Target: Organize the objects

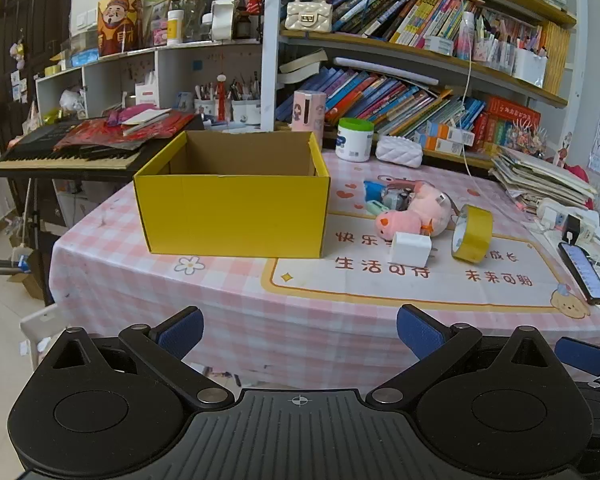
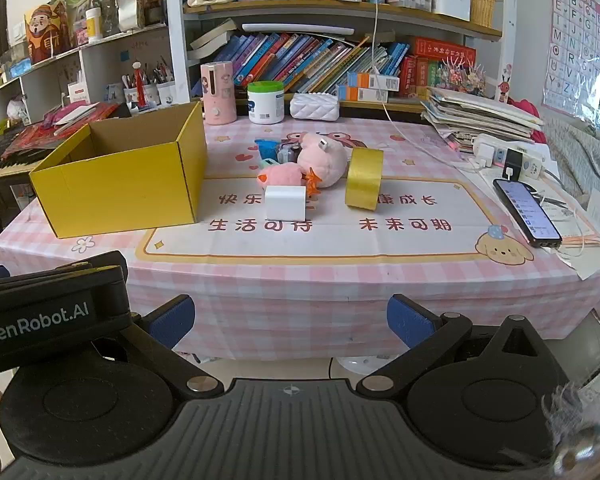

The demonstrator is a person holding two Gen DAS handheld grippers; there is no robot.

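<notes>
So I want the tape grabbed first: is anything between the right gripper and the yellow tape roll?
Nothing visible. The right gripper is off the table's near edge, jaws open, and only bare tablecloth lies before the tape. The white cube sits left of that line.

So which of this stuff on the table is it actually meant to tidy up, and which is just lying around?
Likely part of the job:
open yellow cardboard box
small white cube-shaped block
upright roll of yellow tape
pink plush toys
the small blue things behind them

Probably just lying about:
black smartphone
white tub with green lid
stack of papers
white power strip
</notes>
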